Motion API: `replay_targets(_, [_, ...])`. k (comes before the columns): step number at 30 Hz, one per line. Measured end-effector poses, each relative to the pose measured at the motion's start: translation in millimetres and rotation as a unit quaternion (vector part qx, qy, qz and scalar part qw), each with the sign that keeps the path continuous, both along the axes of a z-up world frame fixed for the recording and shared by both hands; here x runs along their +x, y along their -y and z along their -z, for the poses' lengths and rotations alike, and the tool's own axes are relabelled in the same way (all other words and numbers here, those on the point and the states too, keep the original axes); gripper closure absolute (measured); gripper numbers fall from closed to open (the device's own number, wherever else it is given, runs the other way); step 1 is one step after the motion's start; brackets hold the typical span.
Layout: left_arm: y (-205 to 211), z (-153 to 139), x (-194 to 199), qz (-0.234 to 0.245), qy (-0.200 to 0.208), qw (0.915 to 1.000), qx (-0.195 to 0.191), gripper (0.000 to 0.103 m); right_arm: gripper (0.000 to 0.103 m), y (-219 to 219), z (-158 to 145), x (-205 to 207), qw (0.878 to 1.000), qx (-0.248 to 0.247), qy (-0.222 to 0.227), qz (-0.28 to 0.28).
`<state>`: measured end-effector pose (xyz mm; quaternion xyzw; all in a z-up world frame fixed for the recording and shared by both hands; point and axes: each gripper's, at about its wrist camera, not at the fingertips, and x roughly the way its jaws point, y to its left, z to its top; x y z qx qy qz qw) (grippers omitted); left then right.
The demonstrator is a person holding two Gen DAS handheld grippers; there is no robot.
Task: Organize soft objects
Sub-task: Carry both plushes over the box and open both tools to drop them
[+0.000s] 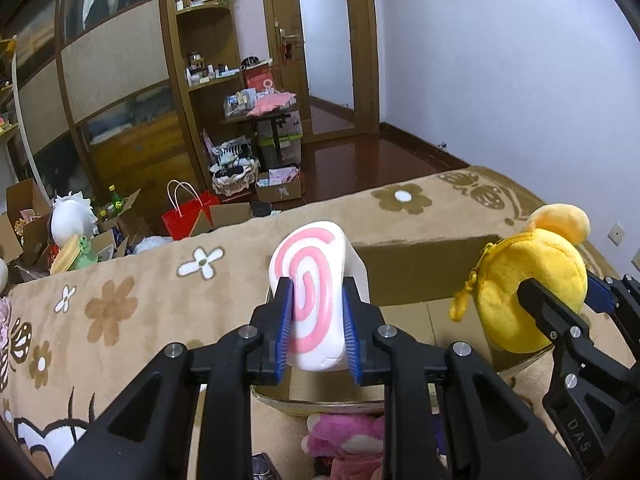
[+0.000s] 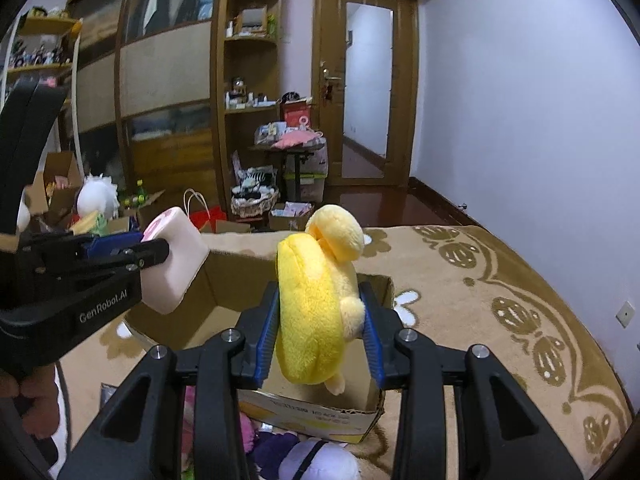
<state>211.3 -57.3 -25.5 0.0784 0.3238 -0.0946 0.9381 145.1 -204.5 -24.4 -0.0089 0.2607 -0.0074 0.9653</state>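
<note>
My left gripper (image 1: 316, 308) is shut on a white soft block with a pink spiral (image 1: 310, 280), held above an open cardboard box (image 1: 404, 276) on the bed. The block also shows in the right wrist view (image 2: 176, 264), at the left. My right gripper (image 2: 320, 320) is shut on a yellow plush toy (image 2: 316, 312) above the same box (image 2: 224, 280). The plush also shows at the right of the left wrist view (image 1: 532, 284), with a keychain clip hanging on its left side.
A tan flowered blanket (image 1: 132, 300) covers the bed. A pink plush (image 1: 344, 436) and a purple plush (image 2: 320, 460) lie in front of the box. Boxes, a red bag (image 1: 188, 216) and toys crowd the floor beyond the bed. A wall runs along the right.
</note>
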Motion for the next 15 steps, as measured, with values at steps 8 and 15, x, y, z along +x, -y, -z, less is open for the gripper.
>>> replay_targets(8, [3,14,4,-0.010,-0.011,0.9998,0.011,0.079,0.063,6,21,5,1.000,0.011,-0.023,-0.002])
replay_targets(15, [3,27,9,-0.005,-0.034,0.9994,0.007,0.077,0.062,14,34,12,0.998,0.038,-0.045,0.001])
